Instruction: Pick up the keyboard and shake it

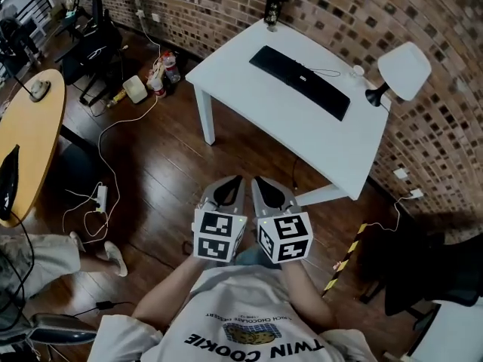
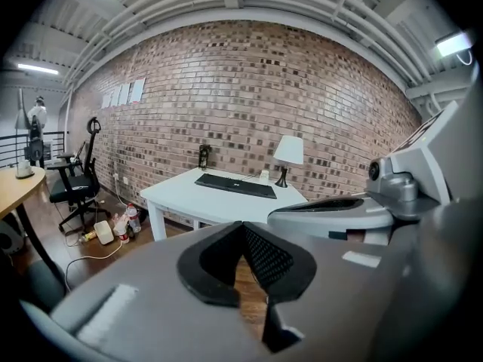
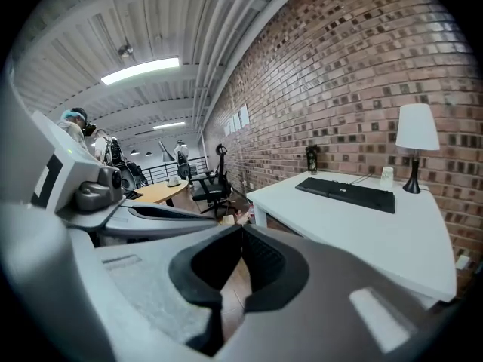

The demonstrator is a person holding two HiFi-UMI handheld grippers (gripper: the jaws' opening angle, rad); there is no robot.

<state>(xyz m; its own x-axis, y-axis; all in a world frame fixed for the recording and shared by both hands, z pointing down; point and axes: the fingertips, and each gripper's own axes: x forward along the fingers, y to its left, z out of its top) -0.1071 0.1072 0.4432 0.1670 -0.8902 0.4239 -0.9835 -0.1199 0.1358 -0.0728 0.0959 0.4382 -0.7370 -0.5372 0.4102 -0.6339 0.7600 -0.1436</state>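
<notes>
Black slim plastic keyboard (image 1: 299,81) lies on smooth white rectangular table (image 1: 302,138), well ahead of grey left tongs (image 1: 230,189) and right tongs (image 1: 270,193), both closed, empty.

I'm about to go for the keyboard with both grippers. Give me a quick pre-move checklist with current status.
1. Keyboard lies flat on the white table, nothing on it: ok.
2. Left gripper empty: ok.
3. Right gripper empty: ok.
4. Jaws apart for a grasp: not ok, both are shut.
5. Grippers at the keyboard: not ok, both are over the floor, short of the table.
6. Slack in the keyboard's cable: cannot tell.
</notes>
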